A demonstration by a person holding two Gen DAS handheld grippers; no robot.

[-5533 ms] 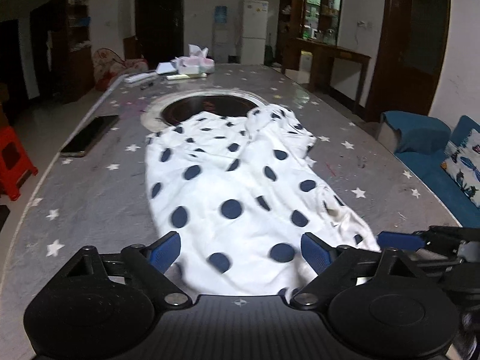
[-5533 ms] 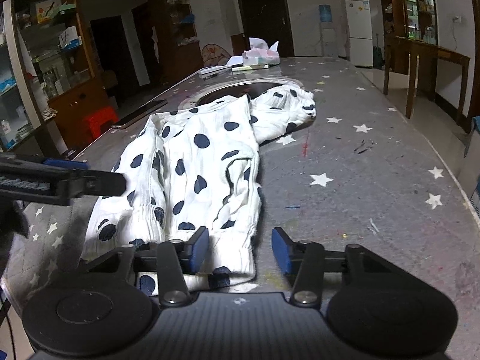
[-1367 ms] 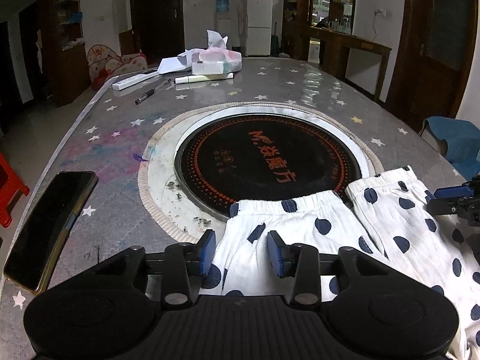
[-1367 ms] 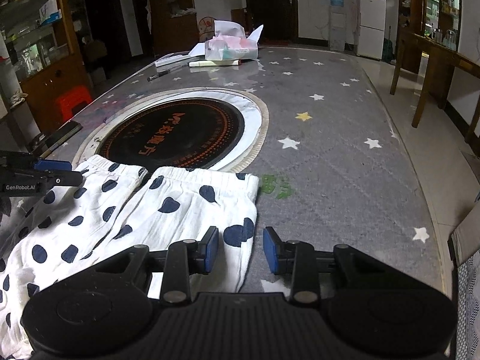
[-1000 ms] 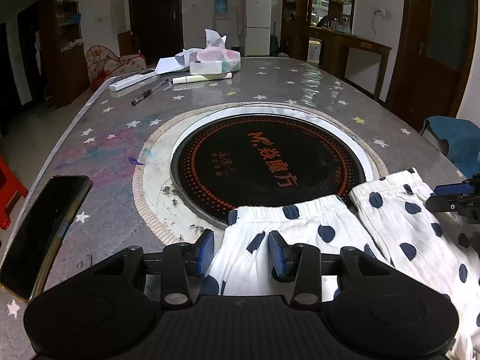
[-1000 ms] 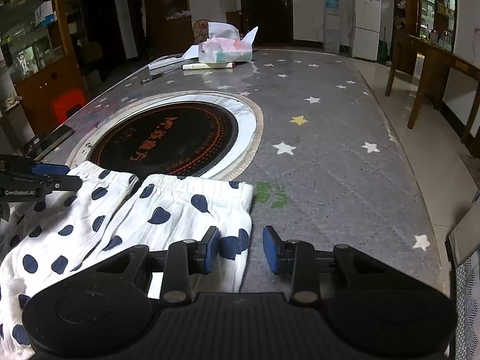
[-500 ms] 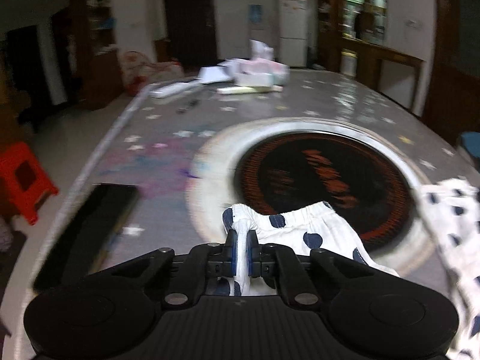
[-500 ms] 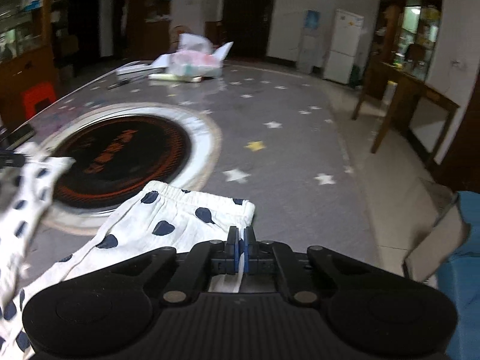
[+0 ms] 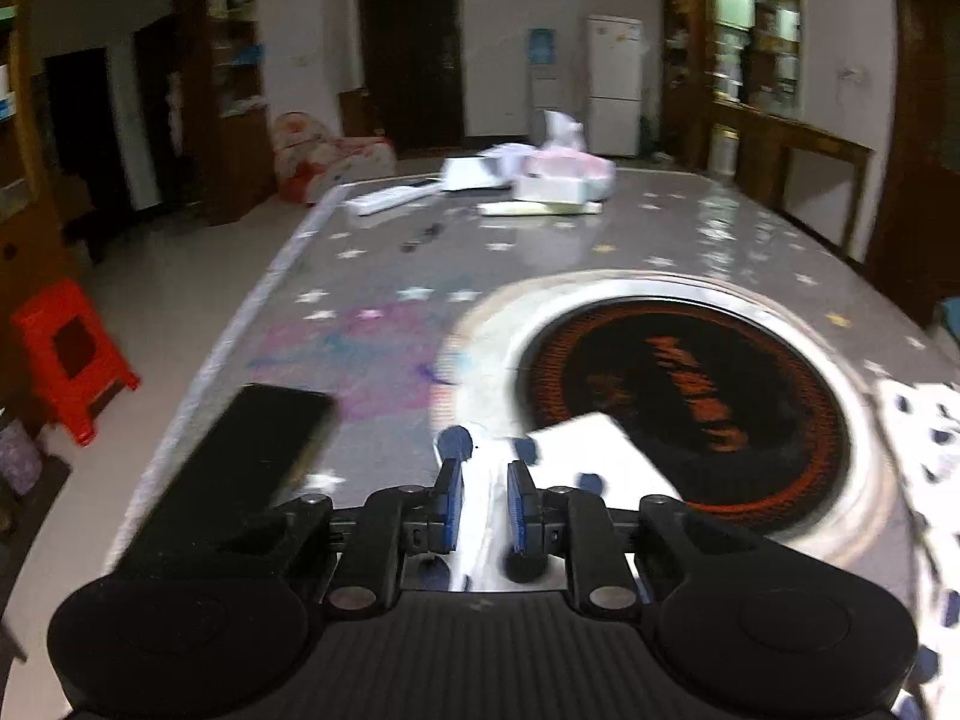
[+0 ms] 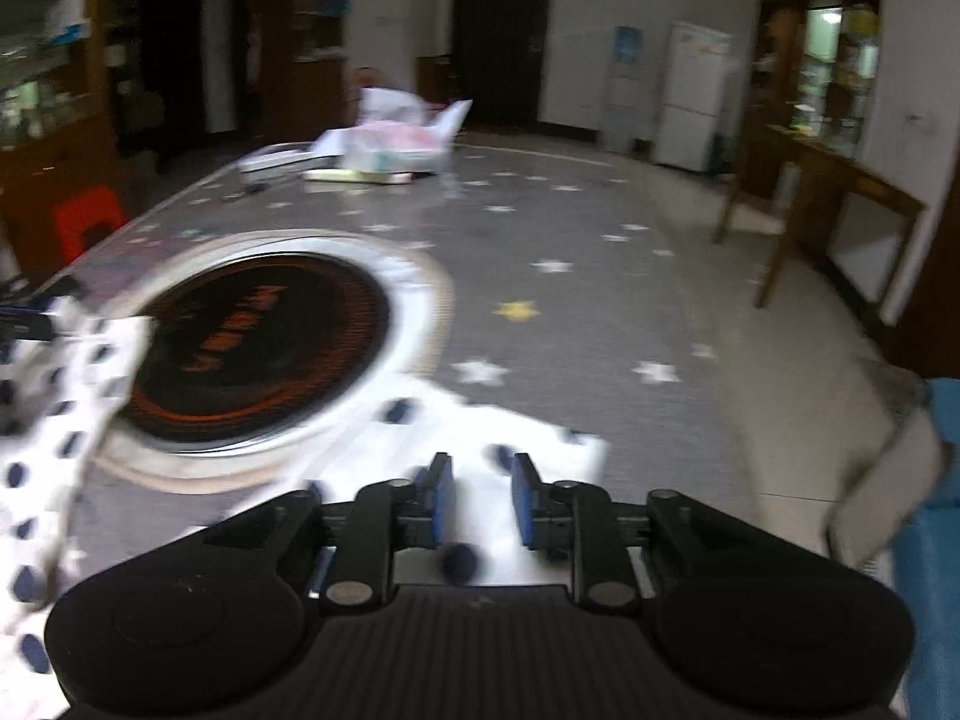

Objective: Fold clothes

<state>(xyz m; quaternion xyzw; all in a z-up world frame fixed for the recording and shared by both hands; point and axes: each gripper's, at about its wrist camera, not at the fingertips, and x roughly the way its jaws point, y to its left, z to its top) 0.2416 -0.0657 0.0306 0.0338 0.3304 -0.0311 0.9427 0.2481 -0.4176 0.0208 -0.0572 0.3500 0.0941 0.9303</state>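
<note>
Dotted garment (image 9: 576, 450) sits btwn both opening jaw sets, left gripper (image 9: 485, 501) & right gripper (image 10: 477, 495) narrowly apart.

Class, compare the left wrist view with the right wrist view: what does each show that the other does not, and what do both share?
Only the left wrist view shows the black phone lying on the table and the left hand-held gripper, its jaws opening with white cloth between them. Only the right wrist view shows the yellow star and the right hand-held gripper, its jaws also opening over cloth. Both show the polka-dot garment, the round black cooktop, the white fridge and the red stool.
</note>
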